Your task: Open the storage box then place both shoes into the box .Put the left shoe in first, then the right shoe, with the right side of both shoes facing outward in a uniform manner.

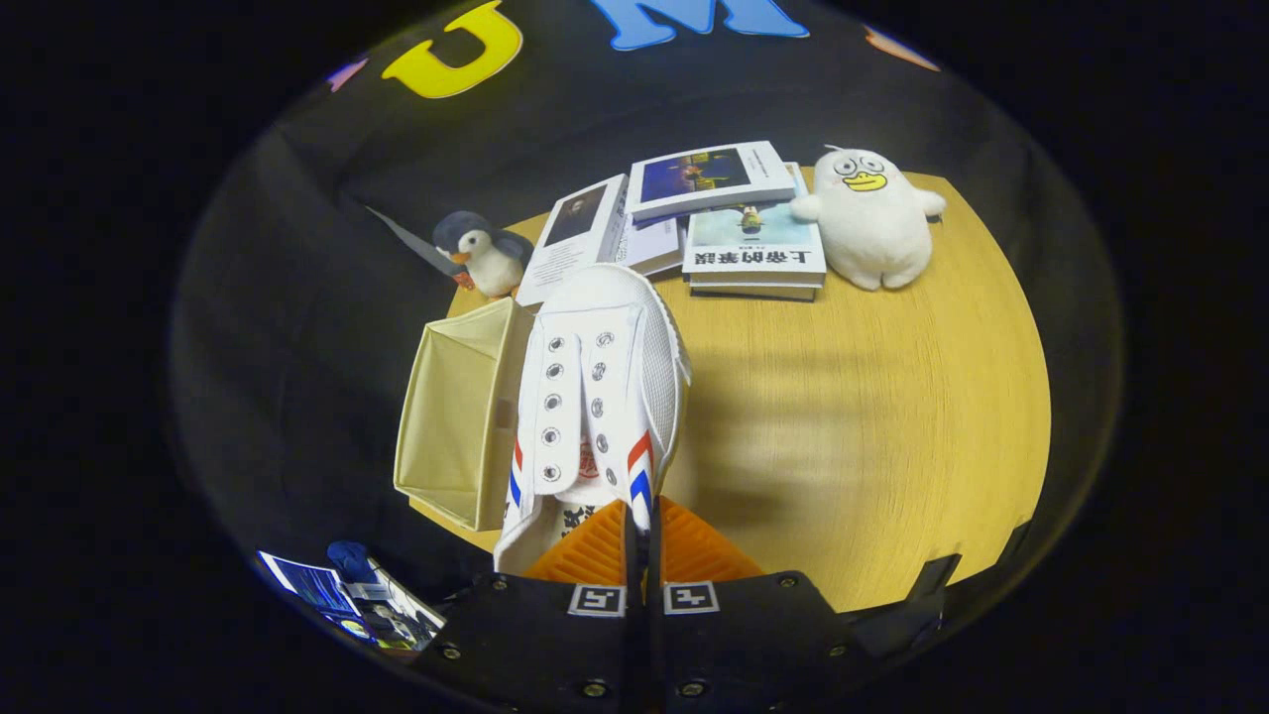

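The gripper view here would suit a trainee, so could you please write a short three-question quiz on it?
1. True or false: the tool is shut on the white shoe.
2. Which is the storage box beside the shoe? A) open, nothing seen inside B) lid on C) holding a shoe
3. Fill in: the white duck toy sits beside the stack of ____.

Key: 1 true; 2 A; 3 books.

canvas shoe (595,397), fabric box (461,416), wood-grain table (872,416)
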Tool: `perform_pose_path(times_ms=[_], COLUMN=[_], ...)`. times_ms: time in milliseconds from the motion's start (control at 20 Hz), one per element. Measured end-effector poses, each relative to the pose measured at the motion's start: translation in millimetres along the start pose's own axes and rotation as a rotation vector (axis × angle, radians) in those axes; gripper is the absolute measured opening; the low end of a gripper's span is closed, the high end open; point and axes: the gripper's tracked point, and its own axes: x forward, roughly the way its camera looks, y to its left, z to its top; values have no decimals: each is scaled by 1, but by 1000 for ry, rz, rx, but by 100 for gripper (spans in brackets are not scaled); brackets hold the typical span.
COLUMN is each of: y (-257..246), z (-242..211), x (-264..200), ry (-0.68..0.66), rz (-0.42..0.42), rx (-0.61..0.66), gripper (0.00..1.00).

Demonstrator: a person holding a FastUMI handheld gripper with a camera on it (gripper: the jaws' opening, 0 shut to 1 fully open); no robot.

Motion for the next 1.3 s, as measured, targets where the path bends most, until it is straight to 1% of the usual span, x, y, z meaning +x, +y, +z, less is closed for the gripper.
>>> perform_pose_path(times_ms=[200, 350, 700, 900, 1150, 1300], y=[46, 72, 141, 176, 203, 211], z=[13, 23, 42, 42, 34, 31], x=[1, 6, 34, 52, 78, 91], ry=[-2, -5, -1, 25, 76, 97], rz=[37, 29, 82, 95, 90, 68], rx=[-56, -115, -165, -215, -240, -260], gripper=[0, 0, 0, 0, 0, 0])
